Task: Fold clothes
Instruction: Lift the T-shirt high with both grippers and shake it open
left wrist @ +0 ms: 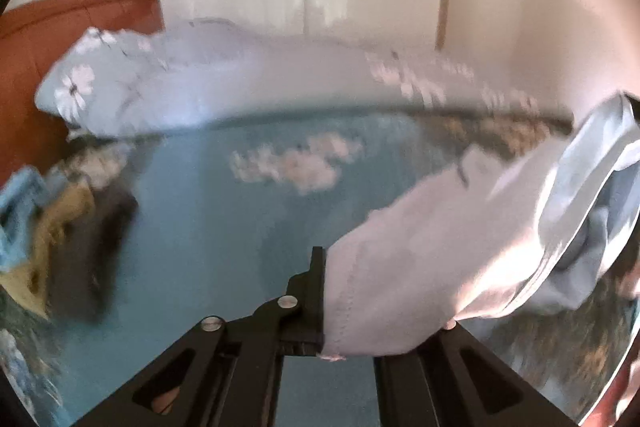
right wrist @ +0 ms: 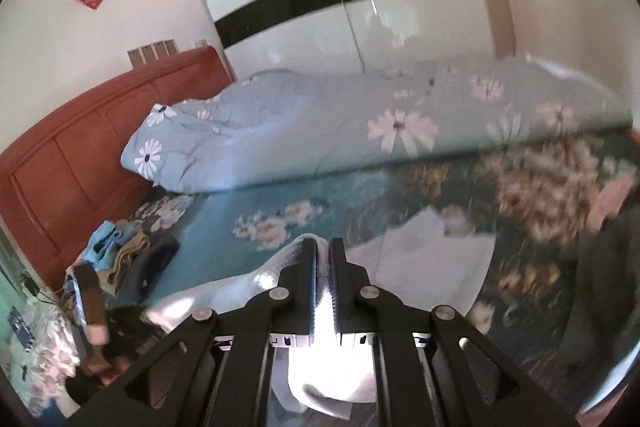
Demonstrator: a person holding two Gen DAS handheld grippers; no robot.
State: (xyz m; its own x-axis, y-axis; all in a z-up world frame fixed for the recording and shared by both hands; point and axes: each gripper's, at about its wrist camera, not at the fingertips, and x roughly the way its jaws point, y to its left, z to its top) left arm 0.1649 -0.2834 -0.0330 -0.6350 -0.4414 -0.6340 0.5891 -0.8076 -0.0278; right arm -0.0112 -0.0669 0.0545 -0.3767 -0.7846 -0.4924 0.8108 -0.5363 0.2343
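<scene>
Two hand-held grippers share one pale garment above the bed. The left hand-held gripper (left wrist: 340,291) shows only one black finger (left wrist: 318,291) clearly; the white garment (left wrist: 420,251) lies against that finger's inner face and covers the other side, so it appears pinched there, with the cloth running up and to the right in a taut, smooth sheet with a stitched hem. At its far right end the cloth bunches into grey-blue folds.

The right hand-held gripper (right wrist: 323,267) has its two black fingers (right wrist: 310,279) pressed nearly together on a strip of the same white cloth (right wrist: 324,307), which shows a fine waffle-like texture between them. From the pinch the fabric hangs down in a soft fold below the fingers and spreads left and right over the bedsheet (right wrist: 216,227), a teal cloth printed with pale flowers.

Along the bed's far edge lies a puffy light-blue quilt (right wrist: 320,123) with white daisies. Near the headboard (right wrist: 80,147), a reddish-brown panelled wooden one, sits a small pile of folded clothes (right wrist: 120,251) in blue, tan and dark grey.
</scene>
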